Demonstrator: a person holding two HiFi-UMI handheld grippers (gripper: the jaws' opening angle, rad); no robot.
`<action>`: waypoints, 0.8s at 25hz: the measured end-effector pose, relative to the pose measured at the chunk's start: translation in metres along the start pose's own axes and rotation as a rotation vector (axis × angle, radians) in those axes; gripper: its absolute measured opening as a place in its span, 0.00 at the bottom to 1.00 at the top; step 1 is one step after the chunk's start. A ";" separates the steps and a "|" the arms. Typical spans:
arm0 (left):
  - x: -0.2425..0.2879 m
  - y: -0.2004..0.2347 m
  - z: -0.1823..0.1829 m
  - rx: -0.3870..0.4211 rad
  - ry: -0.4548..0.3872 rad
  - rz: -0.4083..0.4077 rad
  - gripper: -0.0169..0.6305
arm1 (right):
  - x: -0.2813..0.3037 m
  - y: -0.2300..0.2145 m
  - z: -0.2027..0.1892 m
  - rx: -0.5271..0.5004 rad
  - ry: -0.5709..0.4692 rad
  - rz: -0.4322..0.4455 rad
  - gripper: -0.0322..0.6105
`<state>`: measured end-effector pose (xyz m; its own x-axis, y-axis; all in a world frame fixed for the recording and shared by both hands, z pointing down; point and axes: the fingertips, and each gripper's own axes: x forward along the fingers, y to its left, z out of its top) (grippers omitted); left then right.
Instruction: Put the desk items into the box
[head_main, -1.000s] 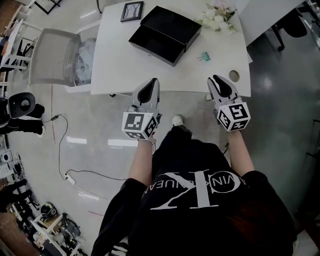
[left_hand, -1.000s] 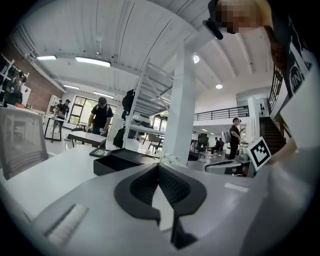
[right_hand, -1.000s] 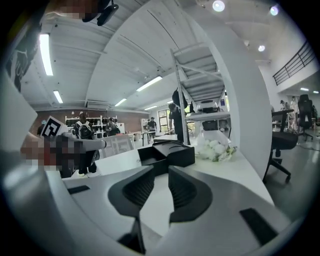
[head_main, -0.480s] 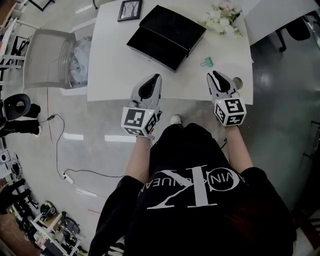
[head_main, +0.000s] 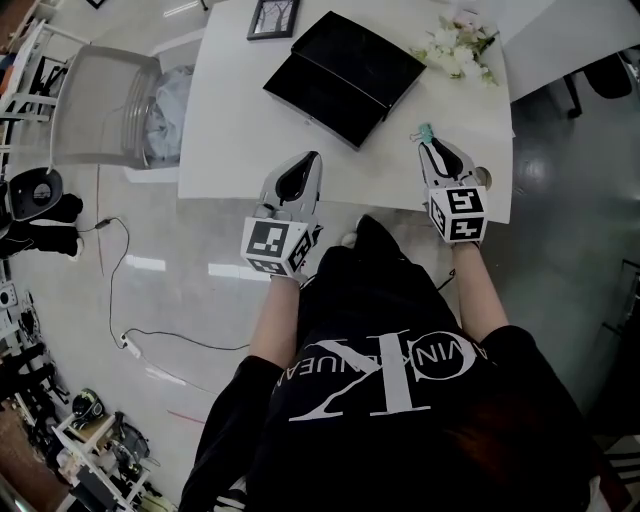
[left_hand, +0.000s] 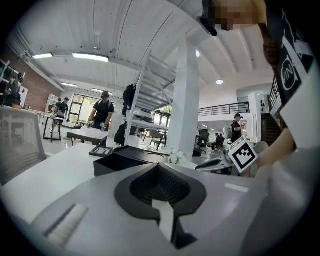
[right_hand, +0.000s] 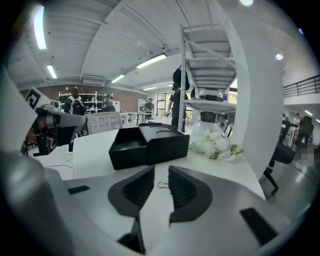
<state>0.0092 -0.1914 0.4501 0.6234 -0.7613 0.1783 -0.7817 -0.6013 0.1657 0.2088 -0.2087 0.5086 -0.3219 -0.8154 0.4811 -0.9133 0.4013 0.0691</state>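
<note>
On the white desk lies an open black box, also in the left gripper view and the right gripper view. A small teal binder clip lies right at the tip of my right gripper. In the right gripper view the jaws stand slightly apart, and the clip shows on the desk in the gap. My left gripper hovers over the desk's near edge, shut and empty. White flowers lie at the far right of the desk.
A framed picture lies behind the box. A round object sits at the desk's near right corner beside my right gripper. A grey chair with cloth stands left of the desk. Cables run over the floor.
My right gripper has moved forward over the desk edge until its tip reached the teal clip. The left gripper has barely shifted; the view has drawn slightly closer to the desk.
</note>
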 end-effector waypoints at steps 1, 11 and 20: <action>0.001 0.001 0.000 -0.001 0.001 0.005 0.04 | 0.002 -0.001 0.000 -0.004 0.006 0.001 0.13; 0.014 0.010 0.001 -0.042 0.017 0.061 0.04 | 0.032 -0.007 -0.010 -0.134 0.145 0.014 0.13; 0.013 0.020 -0.002 -0.069 0.029 0.108 0.04 | 0.044 -0.008 -0.015 -0.158 0.186 0.015 0.13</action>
<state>0.0015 -0.2131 0.4581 0.5364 -0.8131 0.2262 -0.8419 -0.4969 0.2102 0.2057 -0.2420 0.5423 -0.2708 -0.7238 0.6346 -0.8534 0.4856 0.1897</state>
